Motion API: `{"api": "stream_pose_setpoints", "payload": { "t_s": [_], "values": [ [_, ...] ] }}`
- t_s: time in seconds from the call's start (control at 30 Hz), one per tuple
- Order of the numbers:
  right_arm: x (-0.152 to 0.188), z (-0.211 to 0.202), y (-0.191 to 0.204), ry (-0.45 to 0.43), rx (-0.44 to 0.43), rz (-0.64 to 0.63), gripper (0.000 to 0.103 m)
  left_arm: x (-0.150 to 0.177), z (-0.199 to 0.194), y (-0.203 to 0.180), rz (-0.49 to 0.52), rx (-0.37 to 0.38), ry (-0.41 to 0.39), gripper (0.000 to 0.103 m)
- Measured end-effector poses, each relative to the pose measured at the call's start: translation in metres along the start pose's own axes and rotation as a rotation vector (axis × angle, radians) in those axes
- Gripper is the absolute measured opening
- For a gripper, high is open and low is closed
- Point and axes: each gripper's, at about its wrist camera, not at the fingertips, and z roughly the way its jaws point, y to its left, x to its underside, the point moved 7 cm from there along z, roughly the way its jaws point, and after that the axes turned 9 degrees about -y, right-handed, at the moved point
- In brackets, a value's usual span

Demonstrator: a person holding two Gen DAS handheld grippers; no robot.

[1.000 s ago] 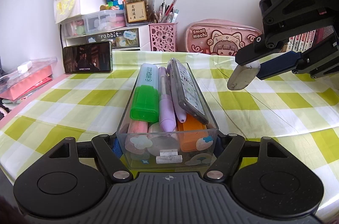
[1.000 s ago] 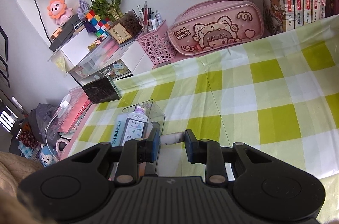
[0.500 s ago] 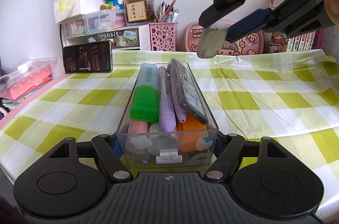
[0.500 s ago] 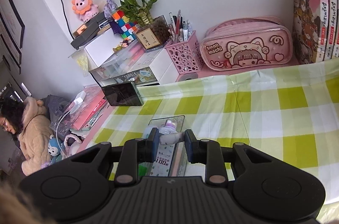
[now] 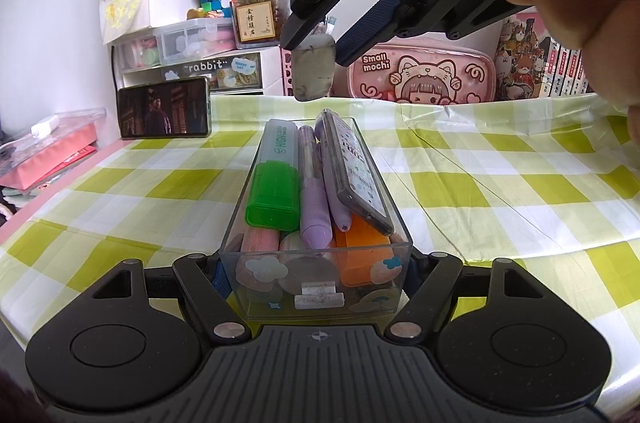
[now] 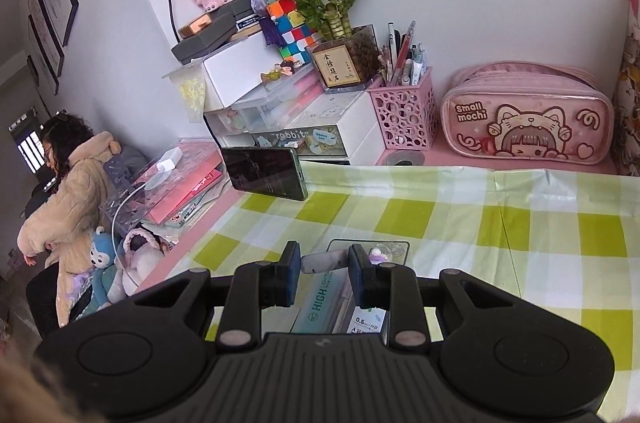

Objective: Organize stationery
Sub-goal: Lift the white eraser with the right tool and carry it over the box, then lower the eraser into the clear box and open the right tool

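Eraser (image 5: 313, 67) between right gripper (image 5: 316, 39) fingers

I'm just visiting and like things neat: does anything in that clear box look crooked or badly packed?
Yes. In the clear plastic box, a flat grey-edged printed case lies tilted, propped on the purple pens and rising above the rim. The green-capped highlighter also rides high, so the box looks overfull.

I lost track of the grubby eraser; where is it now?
The eraser hangs in the right gripper, clamped between its jaws in the air above the far end of the clear box, which the left gripper holds.
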Motion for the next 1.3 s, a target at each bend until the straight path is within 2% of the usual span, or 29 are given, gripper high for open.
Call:
{"api": "stream_pose_setpoints", "payload": {
  "t_s": [0.57, 1.3],
  "values": [
    [0.019, 0.0, 0.011, 0.037, 0.037, -0.142, 0.047, 0.0, 0.001, 0.0, 0.0, 0.002, 0.0, 0.073],
    [0.021, -0.002, 0.013, 0.076, 0.006, -0.125, 0.047, 0.0, 0.0, -0.001, 0.0, 0.002, 0.001, 0.073]
  ]
}}
